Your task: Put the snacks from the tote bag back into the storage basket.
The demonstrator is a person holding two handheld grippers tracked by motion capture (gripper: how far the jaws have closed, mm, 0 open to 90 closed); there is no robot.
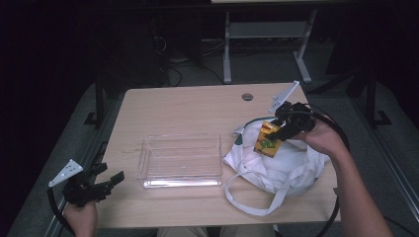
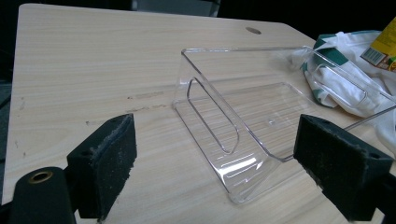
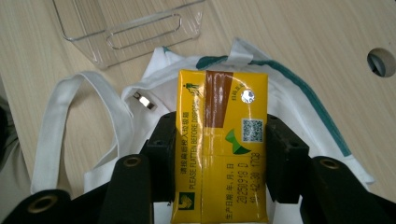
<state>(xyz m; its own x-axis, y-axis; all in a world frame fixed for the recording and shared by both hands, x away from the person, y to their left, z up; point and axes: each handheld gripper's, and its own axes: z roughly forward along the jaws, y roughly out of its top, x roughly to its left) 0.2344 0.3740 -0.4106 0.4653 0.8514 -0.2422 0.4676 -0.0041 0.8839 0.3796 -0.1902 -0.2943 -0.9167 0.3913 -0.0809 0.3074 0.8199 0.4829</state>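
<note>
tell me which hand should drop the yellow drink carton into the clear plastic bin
Right. The right tool already grips the yellow drink carton above the white cloth bag, beside the clear plastic bin; the left tool is open, holding nothing.

Both grippers are black, each with two blocky jaws faced in rough foam pads (image 2: 108,161) and brass-ringed screw holes in the jaw arms. Left gripper (image 1: 109,181) and right gripper (image 1: 280,132) each carry a pale grey three-cornered plate on top and trail a black cable. Forearms bare, no sleeves visible; tan trousers at the table's near edge.
</note>
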